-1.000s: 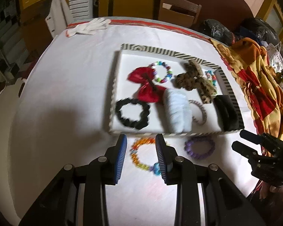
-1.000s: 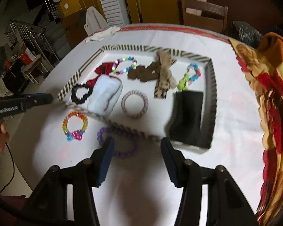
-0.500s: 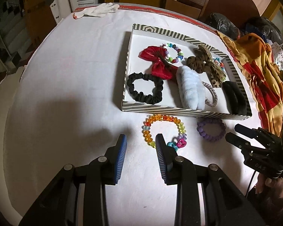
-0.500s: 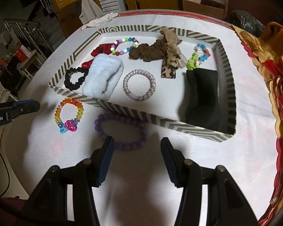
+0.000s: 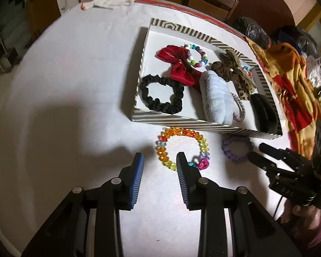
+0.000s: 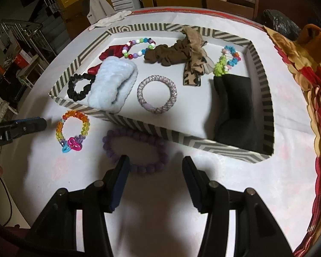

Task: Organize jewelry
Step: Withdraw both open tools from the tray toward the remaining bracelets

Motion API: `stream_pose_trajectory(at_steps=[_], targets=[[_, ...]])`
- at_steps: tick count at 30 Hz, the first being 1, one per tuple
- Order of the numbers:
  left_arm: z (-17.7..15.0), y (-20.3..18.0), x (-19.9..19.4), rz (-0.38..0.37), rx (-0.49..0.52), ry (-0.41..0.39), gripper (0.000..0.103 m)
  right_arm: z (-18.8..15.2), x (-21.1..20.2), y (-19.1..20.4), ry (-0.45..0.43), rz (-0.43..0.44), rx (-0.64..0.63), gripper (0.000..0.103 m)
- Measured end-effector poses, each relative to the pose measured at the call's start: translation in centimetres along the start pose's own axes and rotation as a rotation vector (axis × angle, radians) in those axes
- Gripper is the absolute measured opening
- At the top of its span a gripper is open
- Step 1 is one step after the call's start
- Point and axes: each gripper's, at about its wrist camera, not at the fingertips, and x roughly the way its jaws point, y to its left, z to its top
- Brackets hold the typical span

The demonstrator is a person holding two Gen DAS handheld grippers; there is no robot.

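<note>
A striped tray (image 5: 194,123) (image 6: 182,136) on the white table holds scrunchies, bows, a fluffy blue band (image 6: 113,83) and bead bracelets. In front of it lie a rainbow bead bracelet (image 5: 160,150) (image 6: 84,120) and a purple bead bracelet (image 5: 237,158) (image 6: 137,168). My left gripper (image 5: 159,158) is open just above the table, its right finger at the rainbow bracelet's near edge, nothing between the pads. My right gripper (image 6: 155,162) is open with the purple bracelet's near edge between its fingers, untouched. Each gripper shows at the other view's edge.
A white glove (image 5: 113,1) (image 6: 110,19) lies at the table's far edge. A red and yellow patterned cloth (image 5: 289,81) (image 6: 310,81) is heaped at the right. Wooden chairs (image 6: 231,2) stand behind the table. A hand (image 5: 306,216) holds the right gripper.
Both grippers have sunk toward the table and drawn nearer the loose bracelets. The tray and bracelets look larger and closer. Neither gripper's opening has changed.
</note>
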Motion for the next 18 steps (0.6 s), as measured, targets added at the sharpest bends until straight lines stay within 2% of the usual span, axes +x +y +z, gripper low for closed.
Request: stream_pose_trajectory(at_steps=[8, 12, 15, 18], targets=[[0.4, -0.5, 1.6, -0.052, -0.007, 0.020, 0.010, 0.4, 1.0, 0.5, 0.002, -0.023, -0.016, 0.053], [0.7, -1.2, 2.6, -0.034, 0.017, 0.032, 0.012, 0.3, 1.2, 0.7, -0.006, -0.046, -0.040, 0.053], [0.9, -1.8, 3.0, -0.007, 0.041, 0.023, 0.012, 0.3, 1.3, 0.9, -0.011, -0.083, -0.060, 0.039], [1.0, -2.5, 3.3, 0.036, 0.084, 0.020, 0.012, 0.2, 1.2, 0.8, -0.019, -0.108, -0.074, 0.020]])
